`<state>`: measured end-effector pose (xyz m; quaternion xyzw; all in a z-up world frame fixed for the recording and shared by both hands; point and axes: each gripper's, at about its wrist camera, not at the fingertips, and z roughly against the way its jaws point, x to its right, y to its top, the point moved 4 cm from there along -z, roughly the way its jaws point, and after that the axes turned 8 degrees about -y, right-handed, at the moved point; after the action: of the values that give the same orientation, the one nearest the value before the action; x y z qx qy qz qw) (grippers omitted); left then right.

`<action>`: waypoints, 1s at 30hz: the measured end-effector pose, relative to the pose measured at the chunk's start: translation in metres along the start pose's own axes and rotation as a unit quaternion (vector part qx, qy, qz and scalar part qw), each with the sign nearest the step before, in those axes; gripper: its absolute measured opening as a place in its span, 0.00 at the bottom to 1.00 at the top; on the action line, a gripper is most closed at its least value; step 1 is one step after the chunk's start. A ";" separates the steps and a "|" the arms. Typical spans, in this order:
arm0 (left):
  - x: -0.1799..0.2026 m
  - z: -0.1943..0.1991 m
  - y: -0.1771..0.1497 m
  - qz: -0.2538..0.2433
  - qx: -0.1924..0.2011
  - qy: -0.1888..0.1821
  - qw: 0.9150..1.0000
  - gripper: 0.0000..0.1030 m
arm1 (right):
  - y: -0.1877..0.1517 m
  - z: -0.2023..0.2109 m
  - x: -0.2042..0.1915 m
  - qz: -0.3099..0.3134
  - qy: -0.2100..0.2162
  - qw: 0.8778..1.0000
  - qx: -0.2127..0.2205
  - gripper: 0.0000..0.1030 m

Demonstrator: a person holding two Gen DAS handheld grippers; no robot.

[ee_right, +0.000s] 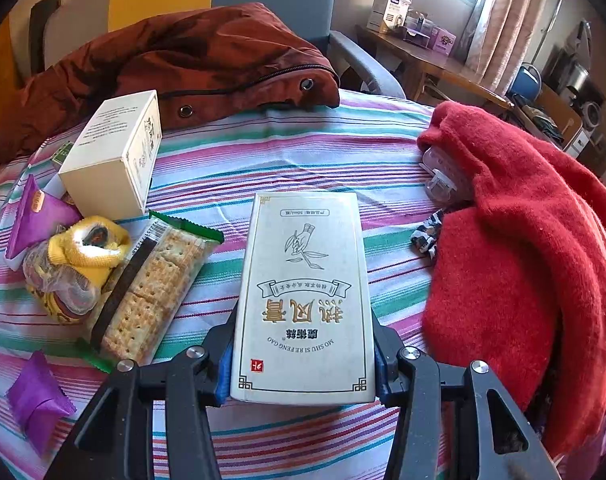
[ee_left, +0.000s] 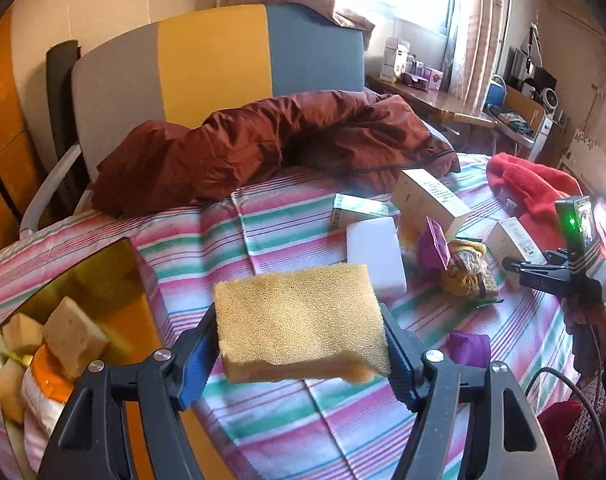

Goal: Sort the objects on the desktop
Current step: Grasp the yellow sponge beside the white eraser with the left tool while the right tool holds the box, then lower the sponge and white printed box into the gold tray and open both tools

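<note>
Sponge [ee_left: 301,322] above bedsheet [ee_left: 263,224]; bin [ee_left: 103,264] left; cracker pack [ee_right: 151,292] left of box [ee_right: 305,300]

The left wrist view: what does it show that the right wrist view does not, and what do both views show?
Only the left wrist view shows the yellow sponge clamped in the left gripper, the bin with sponges at lower left, and the white block.

Only the right wrist view shows the white box clamped in the right gripper, and the cracker pack.

Both show the striped sheet, the brown jacket, the red cloth and a cream box.
</note>
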<state>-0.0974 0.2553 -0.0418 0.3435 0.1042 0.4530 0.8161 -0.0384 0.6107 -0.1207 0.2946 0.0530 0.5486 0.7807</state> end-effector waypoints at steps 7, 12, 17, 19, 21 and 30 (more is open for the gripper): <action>-0.015 0.018 -0.014 0.020 0.005 0.009 1.000 0.71 | -0.001 0.000 0.000 -0.005 0.000 1.000 -0.001 0.50; -0.028 0.029 -0.024 0.035 0.007 0.015 0.999 0.71 | -0.003 0.001 -0.001 -0.008 -0.003 1.000 -0.005 0.50; -0.043 0.038 -0.036 0.053 0.007 0.020 0.998 0.71 | -0.006 0.001 -0.003 -0.015 -0.004 1.000 -0.016 0.50; -0.049 0.042 -0.042 0.060 0.007 0.022 0.998 0.71 | -0.008 0.003 -0.003 -0.022 0.000 1.000 -0.020 0.50; -0.057 0.046 -0.049 0.069 0.006 0.026 0.997 0.71 | -0.010 0.005 -0.004 -0.027 -0.002 0.999 -0.022 0.50; -0.103 0.068 -0.083 0.121 0.004 0.051 0.991 0.71 | -0.007 0.035 0.000 -0.049 -0.011 0.999 0.007 0.50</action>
<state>-0.0674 0.1109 -0.0606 0.3335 0.1053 0.5650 0.7473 -0.0187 0.5949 -0.0962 0.3029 0.0625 0.5058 0.8053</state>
